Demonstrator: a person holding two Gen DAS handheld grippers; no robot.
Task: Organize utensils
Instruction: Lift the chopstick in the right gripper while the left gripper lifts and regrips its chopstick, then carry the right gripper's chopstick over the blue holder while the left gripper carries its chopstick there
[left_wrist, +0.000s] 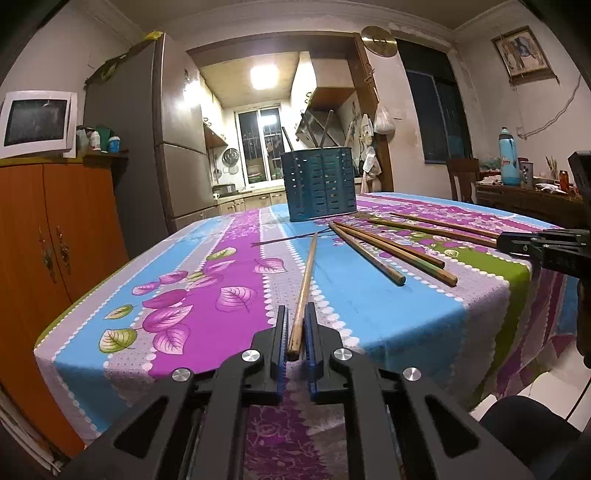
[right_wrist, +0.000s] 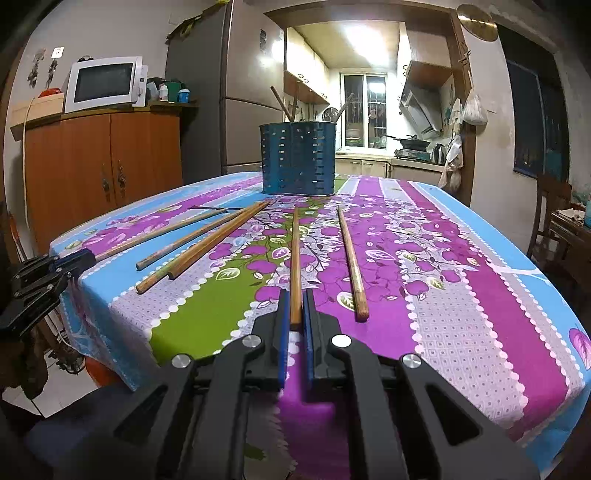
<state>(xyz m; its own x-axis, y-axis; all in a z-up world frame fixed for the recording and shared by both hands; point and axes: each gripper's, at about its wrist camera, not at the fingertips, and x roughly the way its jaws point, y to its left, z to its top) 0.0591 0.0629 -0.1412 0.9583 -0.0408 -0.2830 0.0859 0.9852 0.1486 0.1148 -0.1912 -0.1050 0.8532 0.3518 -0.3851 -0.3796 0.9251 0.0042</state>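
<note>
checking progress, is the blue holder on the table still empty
No, a few sticks already stand up out of the blue holder in the right wrist view.

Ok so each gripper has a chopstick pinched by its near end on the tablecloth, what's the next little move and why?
Probably lift both chopsticks clear of the tablecloth. The left gripper and the right gripper are each shut on a chopstick that lies flat, and the blue holder stands upright at the far side, so its open top can only be reached from above.

A home dining area is shown: a table under a floral purple-and-blue tablecloth (left_wrist: 221, 280), a tall grey refrigerator (left_wrist: 147, 129), a white microwave (right_wrist: 105, 84), a kitchen beyond.
</note>
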